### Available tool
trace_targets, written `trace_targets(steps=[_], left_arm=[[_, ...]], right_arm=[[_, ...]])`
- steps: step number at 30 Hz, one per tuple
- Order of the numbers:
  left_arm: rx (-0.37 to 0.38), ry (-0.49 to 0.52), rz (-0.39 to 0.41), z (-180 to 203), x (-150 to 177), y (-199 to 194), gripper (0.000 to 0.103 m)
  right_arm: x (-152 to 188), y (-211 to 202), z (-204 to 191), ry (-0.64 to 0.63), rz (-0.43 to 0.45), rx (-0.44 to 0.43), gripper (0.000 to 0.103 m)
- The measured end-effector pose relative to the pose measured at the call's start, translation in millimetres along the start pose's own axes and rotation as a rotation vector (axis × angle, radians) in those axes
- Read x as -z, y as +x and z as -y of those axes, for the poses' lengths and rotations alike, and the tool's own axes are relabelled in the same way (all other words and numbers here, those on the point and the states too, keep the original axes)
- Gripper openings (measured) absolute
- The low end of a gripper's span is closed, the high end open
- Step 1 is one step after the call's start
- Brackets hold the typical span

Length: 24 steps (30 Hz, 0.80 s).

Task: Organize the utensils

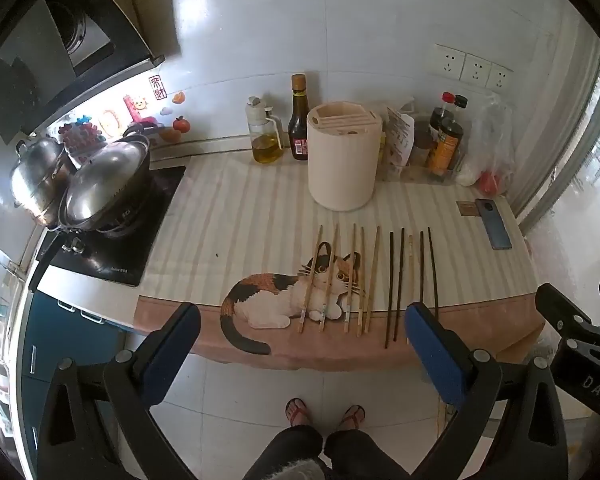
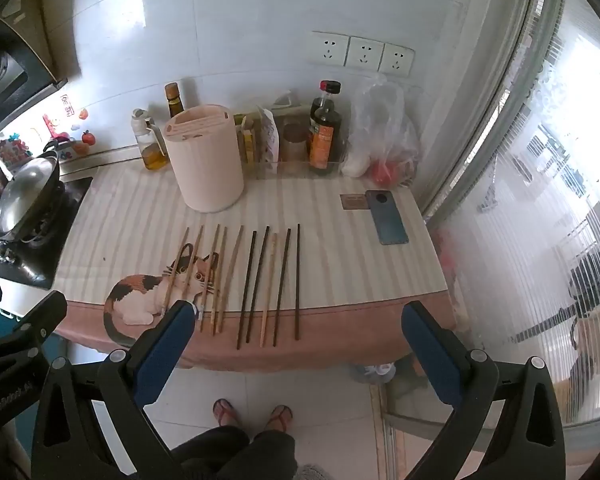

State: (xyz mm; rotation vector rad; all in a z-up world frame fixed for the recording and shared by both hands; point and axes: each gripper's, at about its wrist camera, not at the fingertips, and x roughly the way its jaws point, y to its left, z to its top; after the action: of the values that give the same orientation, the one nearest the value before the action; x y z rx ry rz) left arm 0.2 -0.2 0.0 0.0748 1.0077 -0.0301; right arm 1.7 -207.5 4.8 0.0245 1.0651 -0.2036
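Note:
Several chopsticks lie side by side on the counter's front half, on a striped mat with a cat picture [image 1: 292,296]. The light wooden chopsticks [image 1: 354,278] [image 2: 216,276] are on the left, the dark chopsticks [image 1: 396,284] [image 2: 256,284] on the right with one pale stick among them. Behind them stands a cream round utensil holder [image 1: 343,156] [image 2: 206,158] with slots in its top. My left gripper [image 1: 300,320] hangs open in front of the counter edge, nothing between its fingers. My right gripper [image 2: 300,320] is open too, empty, just short of the sticks' near ends.
A wok with lid [image 1: 104,188] and a steel pot [image 1: 40,176] sit on the stove at left. Oil and sauce bottles [image 1: 298,120] [image 2: 324,128], a plastic bag [image 2: 384,132] and a phone [image 2: 386,216] are at the back and right. A person's sandalled feet [image 1: 324,416] stand below.

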Motion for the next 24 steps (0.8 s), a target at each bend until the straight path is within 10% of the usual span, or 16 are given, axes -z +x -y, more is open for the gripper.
trace_targets(steps=[24], left_arm=[[-0.001, 0.015, 0.003, 9, -16, 5, 0.103]], right_arm=[[-11, 14, 2, 0.011, -0.003, -0.013, 0.103]])
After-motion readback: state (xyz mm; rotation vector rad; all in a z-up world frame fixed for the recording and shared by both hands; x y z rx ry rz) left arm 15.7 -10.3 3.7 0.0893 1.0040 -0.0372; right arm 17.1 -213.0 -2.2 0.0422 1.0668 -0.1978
